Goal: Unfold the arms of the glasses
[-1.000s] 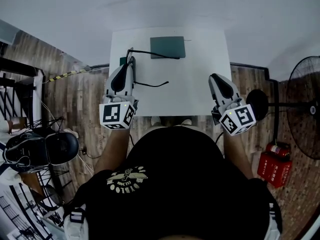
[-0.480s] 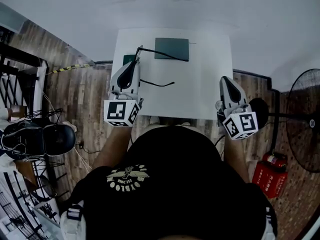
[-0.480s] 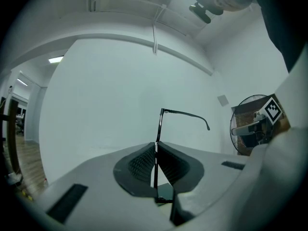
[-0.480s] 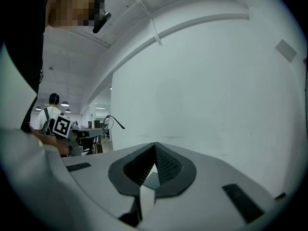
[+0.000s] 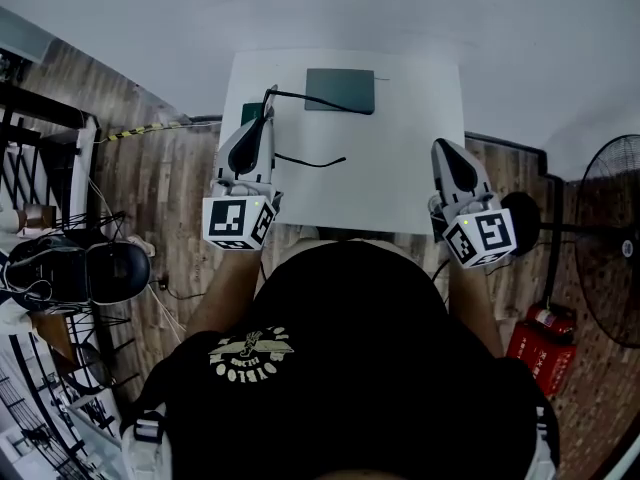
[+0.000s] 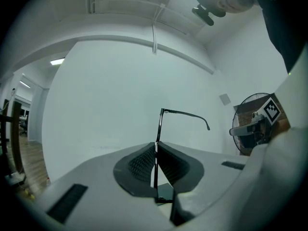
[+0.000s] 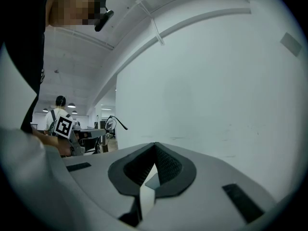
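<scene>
- At left gripper [image 5: 264,120]: jaws clamped on frame of glasses [image 5: 312,161], over left part of table [image 5: 405,173]; both arms swung out, pointing right.
- At right gripper [image 5: 447,152]: jaws pressed together, empty, beside right table edge.

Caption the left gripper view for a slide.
Left tongs shut on the upright glasses, one arm unfolded and pointing right.

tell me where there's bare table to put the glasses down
Free: the white stretch of table between the glasses and the right gripper, and the strip right of the dark case. Crowded: the far left corner, where the left gripper holds the glasses.
</scene>
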`<state>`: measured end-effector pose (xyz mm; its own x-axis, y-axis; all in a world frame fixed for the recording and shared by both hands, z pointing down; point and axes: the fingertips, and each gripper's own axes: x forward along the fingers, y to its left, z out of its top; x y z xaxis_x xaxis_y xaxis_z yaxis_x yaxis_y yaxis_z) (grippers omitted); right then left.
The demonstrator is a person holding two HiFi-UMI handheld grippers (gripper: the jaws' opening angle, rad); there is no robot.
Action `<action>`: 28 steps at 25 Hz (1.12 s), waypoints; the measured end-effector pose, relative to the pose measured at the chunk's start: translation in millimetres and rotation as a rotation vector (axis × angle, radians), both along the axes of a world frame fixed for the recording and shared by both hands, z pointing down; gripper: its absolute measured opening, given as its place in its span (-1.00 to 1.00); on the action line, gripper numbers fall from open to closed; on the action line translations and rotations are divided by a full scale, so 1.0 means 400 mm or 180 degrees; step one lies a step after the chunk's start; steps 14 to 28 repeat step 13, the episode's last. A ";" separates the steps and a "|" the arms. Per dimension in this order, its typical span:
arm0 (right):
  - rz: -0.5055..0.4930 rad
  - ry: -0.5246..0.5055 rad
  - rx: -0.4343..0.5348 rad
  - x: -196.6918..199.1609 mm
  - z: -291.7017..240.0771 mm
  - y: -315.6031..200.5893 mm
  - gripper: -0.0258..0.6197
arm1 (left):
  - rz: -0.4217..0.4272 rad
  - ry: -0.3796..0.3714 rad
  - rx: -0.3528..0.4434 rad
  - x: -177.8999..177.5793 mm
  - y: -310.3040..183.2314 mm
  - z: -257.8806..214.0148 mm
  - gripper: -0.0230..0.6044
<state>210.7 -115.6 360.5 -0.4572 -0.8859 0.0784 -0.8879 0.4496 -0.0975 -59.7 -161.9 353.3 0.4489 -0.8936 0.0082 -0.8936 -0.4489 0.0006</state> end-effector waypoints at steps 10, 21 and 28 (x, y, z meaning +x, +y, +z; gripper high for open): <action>-0.0175 0.0005 0.0094 0.040 -0.028 0.009 -0.92 | 0.0170 -0.0061 0.0093 0.125 0.033 -0.018 -0.86; -0.0200 -0.0044 0.0112 0.063 -0.041 0.014 -0.92 | 0.0251 -0.0087 0.0092 0.183 0.043 -0.017 -0.86; -0.0200 -0.0044 0.0112 0.063 -0.041 0.014 -0.92 | 0.0251 -0.0087 0.0092 0.183 0.043 -0.017 -0.86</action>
